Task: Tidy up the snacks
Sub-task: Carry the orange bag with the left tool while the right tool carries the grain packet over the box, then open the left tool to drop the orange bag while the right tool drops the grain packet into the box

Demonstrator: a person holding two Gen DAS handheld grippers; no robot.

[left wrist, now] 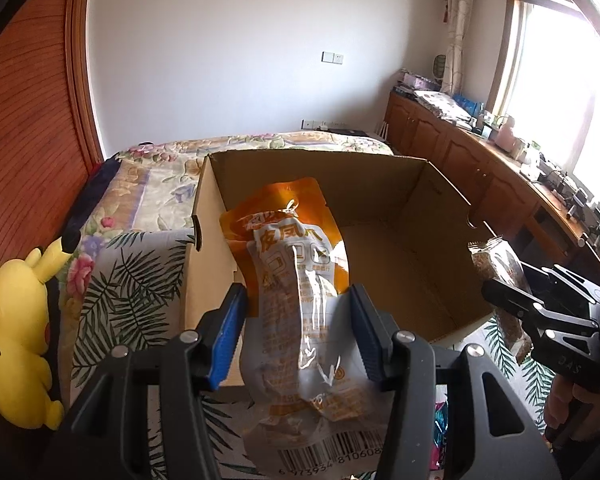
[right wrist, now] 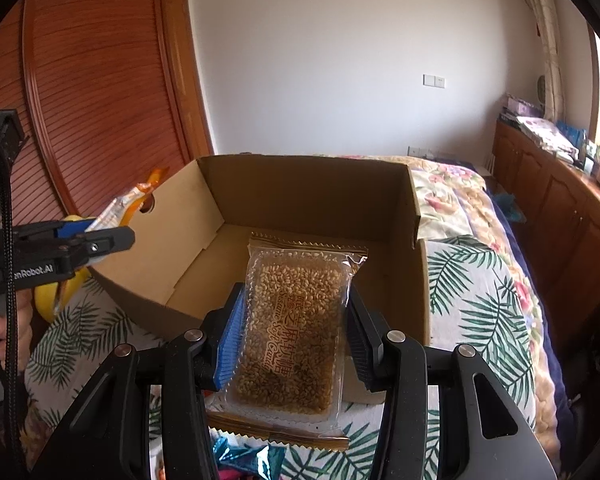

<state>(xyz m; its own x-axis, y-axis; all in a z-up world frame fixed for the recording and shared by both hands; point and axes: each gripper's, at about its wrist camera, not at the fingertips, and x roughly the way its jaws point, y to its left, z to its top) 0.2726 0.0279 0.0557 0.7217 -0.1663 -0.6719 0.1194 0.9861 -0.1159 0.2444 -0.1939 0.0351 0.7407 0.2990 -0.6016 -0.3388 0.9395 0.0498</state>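
My left gripper (left wrist: 298, 300) is shut on an orange and clear chicken-feet snack pouch (left wrist: 300, 320), held above the near left wall of an open cardboard box (left wrist: 380, 176) on the bed. My right gripper (right wrist: 294, 300) is shut on a clear pack of sesame soft candy (right wrist: 296, 332), held over the box's near edge (right wrist: 388, 200). The box floor looks bare. The right gripper also shows in the left wrist view (left wrist: 496, 292) with the sesame pack (left wrist: 500, 264). The left gripper shows in the right wrist view (right wrist: 112, 236) with the orange pouch (right wrist: 136, 200).
The box sits on a bed with a floral and palm-leaf cover (right wrist: 480, 300). A yellow Pikachu plush (left wrist: 16, 340) lies at the bed's left. More snack wrappers (right wrist: 244, 460) lie on the cover below my grippers. A wooden wardrobe (right wrist: 100, 100) stands left, cabinets (left wrist: 480, 168) right.
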